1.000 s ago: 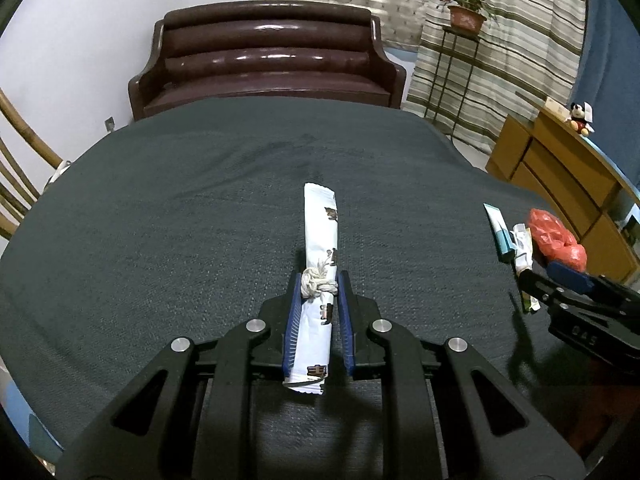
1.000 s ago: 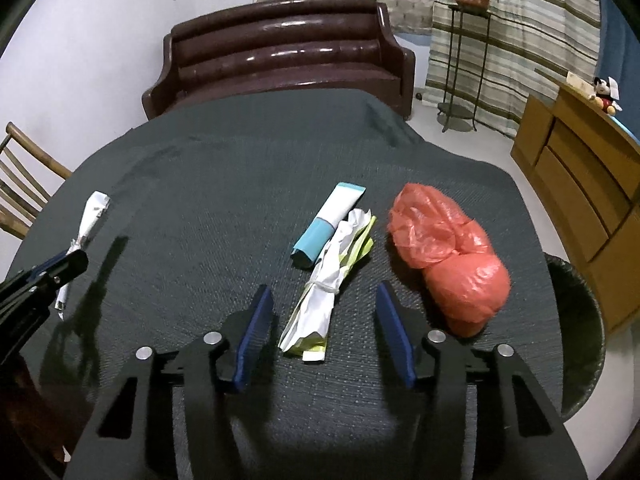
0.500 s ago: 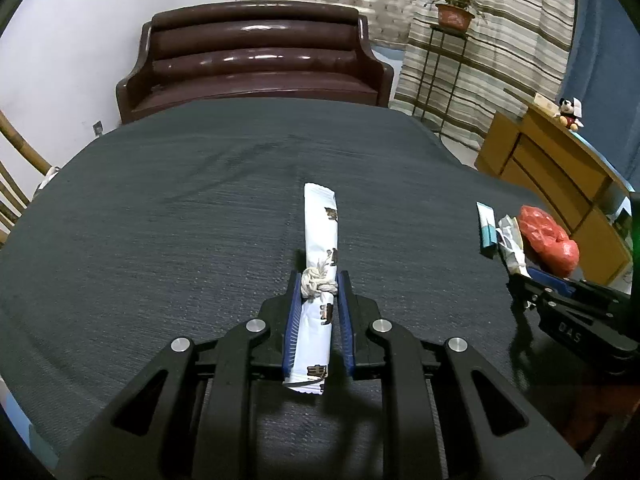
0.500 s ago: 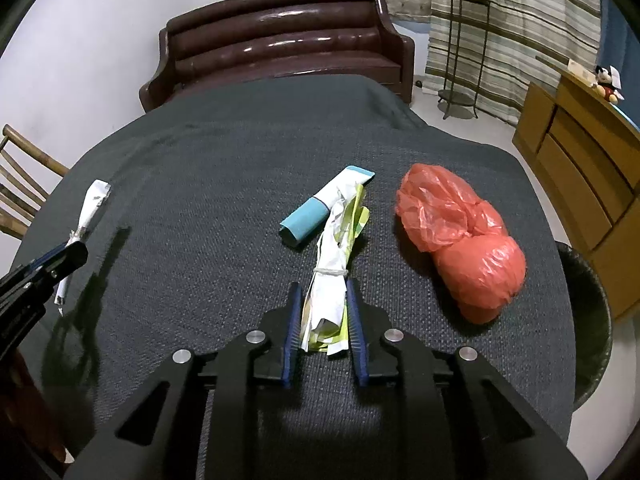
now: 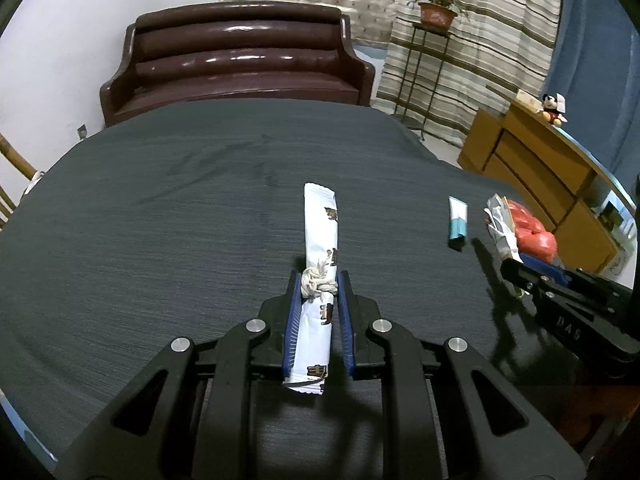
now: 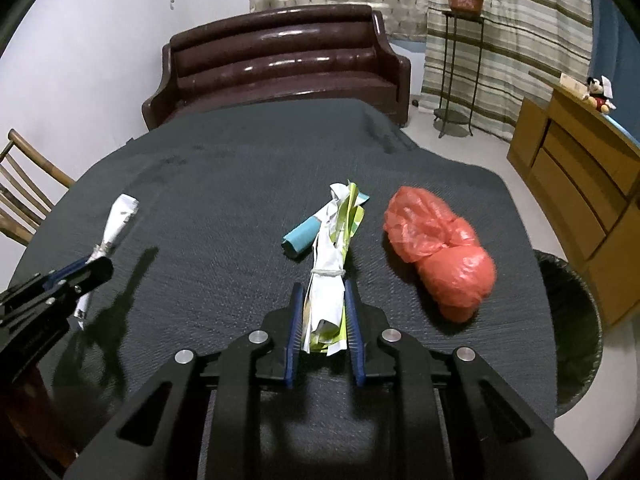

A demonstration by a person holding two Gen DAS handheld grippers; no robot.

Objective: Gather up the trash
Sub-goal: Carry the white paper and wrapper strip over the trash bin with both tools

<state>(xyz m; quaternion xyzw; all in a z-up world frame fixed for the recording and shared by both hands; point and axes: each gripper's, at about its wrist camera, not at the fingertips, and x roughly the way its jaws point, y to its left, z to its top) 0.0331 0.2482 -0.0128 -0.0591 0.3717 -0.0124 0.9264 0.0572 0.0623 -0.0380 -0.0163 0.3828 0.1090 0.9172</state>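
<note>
only right wrist view shows black bin (image 6: 576, 320).

A matt, coarse-woven dark cloth (image 6: 224, 200) covers the table. The sofa (image 6: 280, 68) looks like glossy brown leather. The red bag (image 6: 440, 248) is thin, crinkled, slightly shiny plastic. The tied bundle (image 6: 328, 280) looks like creased paper; the white wrapper (image 5: 320, 264) is smooth. The cabinet (image 6: 580, 184) is satin wood.

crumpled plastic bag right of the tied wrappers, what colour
The plastic bag is red-orange, clearest in the right wrist view.
</note>
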